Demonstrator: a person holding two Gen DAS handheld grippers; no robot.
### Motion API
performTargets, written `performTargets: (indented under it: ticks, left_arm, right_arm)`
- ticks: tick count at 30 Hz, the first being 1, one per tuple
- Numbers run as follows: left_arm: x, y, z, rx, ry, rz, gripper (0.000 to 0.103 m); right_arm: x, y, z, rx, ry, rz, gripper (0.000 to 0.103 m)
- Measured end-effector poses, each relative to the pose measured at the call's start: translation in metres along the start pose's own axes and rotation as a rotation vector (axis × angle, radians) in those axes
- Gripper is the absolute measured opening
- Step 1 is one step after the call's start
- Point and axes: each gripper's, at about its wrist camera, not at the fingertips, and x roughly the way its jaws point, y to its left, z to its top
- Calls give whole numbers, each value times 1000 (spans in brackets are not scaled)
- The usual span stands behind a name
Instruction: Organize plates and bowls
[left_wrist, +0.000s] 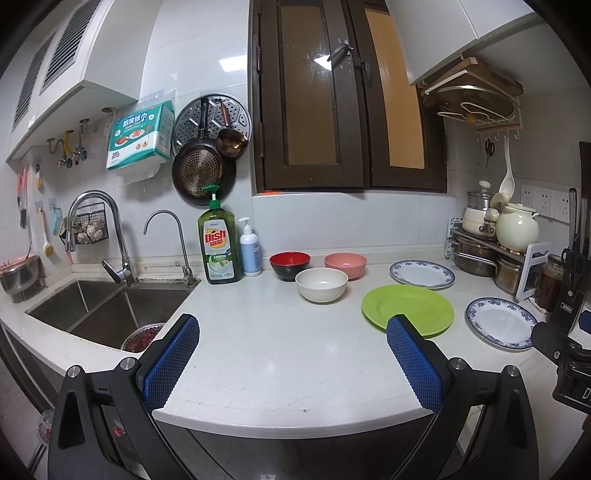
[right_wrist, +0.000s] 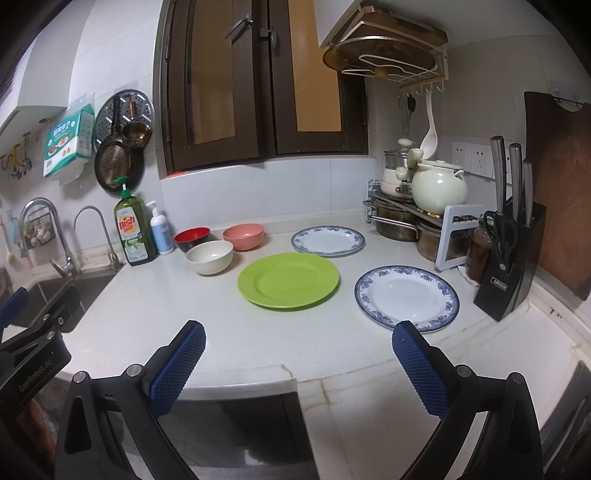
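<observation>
Three bowls stand together on the white counter: a red-and-black bowl (left_wrist: 290, 265), a pink bowl (left_wrist: 345, 265) and a cream bowl (left_wrist: 321, 285). A green plate (left_wrist: 407, 309) lies to their right, with one blue-rimmed plate (left_wrist: 422, 274) behind it and another blue-rimmed plate (left_wrist: 500, 328) nearer the front. In the right wrist view the same bowls (right_wrist: 209, 256) and green plate (right_wrist: 288, 280) lie ahead, the near blue-rimmed plate (right_wrist: 407, 298) just beyond the right finger. My left gripper (left_wrist: 293, 334) is open and holds nothing, back near the counter's front edge. My right gripper (right_wrist: 298, 338) is open too.
A steel sink (left_wrist: 107, 310) with two taps is at the left. Dish soap (left_wrist: 219, 243) and a pump bottle (left_wrist: 250, 248) stand by the wall. Pots and a cream kettle (right_wrist: 437, 188) fill the back right corner, next to a knife block (right_wrist: 509, 254).
</observation>
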Motion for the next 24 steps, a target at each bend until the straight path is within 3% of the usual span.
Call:
performTargets:
  ticks: [14, 24]
  left_arm:
    - [4, -2, 1, 5, 9, -10, 103]
    - [29, -1, 1, 17, 88, -42, 103]
  right_arm:
    - [4, -5, 0, 9, 16, 0, 102]
    - [15, -2, 0, 15, 54, 7, 102]
